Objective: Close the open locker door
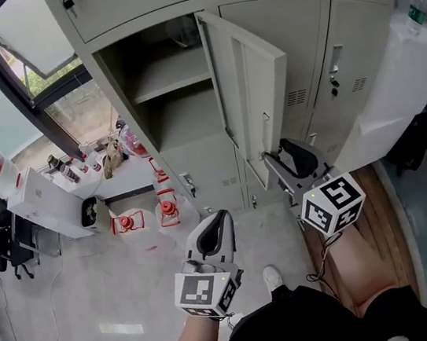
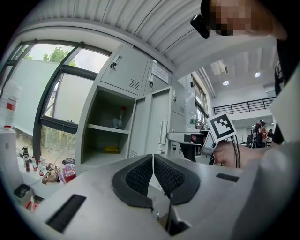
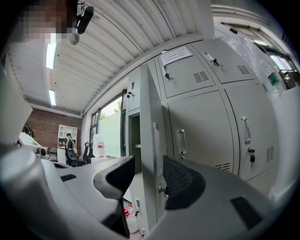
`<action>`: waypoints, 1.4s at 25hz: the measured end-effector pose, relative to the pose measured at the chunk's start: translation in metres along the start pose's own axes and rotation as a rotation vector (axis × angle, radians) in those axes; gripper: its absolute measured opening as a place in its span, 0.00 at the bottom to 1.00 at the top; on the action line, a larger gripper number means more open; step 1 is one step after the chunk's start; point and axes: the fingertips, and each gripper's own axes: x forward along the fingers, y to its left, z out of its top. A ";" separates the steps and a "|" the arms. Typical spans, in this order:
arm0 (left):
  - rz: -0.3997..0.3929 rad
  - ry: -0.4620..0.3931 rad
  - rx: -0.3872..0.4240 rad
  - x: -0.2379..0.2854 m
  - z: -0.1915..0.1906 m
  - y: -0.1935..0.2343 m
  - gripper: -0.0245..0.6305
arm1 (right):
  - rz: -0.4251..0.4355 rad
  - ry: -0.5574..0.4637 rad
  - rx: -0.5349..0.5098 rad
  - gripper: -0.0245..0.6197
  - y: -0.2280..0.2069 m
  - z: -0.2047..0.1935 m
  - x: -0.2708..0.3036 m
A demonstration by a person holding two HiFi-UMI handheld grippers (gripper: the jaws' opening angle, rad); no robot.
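Note:
The grey locker door [image 1: 253, 88] stands swung out from its open compartment [image 1: 170, 93], which has a shelf inside. My right gripper [image 1: 295, 157] is level at the door's lower free edge. In the right gripper view its jaws [image 3: 149, 180] stand wide open, with the door's edge [image 3: 149, 131] and its long handle [image 3: 156, 140] between them; the pads do not press on it. My left gripper [image 1: 213, 233] hangs lower, left of the door and apart from it. Its pads [image 2: 153, 173] are shut together on nothing, facing the open locker [image 2: 105, 131].
Closed lockers [image 1: 324, 62] continue to the right of the door. A large white object [image 1: 400, 90] leans at far right. Red items [image 1: 167, 208] and a white box [image 1: 43, 203] stand on the floor at the left below the window, with bottles [image 1: 66, 170] on a ledge.

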 end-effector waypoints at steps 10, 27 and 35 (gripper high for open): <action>0.014 0.001 -0.007 0.004 -0.001 0.008 0.07 | 0.051 0.006 0.029 0.36 -0.002 0.001 0.021; 0.069 0.013 -0.005 -0.004 -0.003 0.028 0.07 | 0.174 0.020 -0.052 0.35 0.040 0.000 0.039; 0.111 -0.009 0.013 -0.010 0.010 0.034 0.07 | 0.244 0.017 -0.065 0.35 0.068 -0.003 0.053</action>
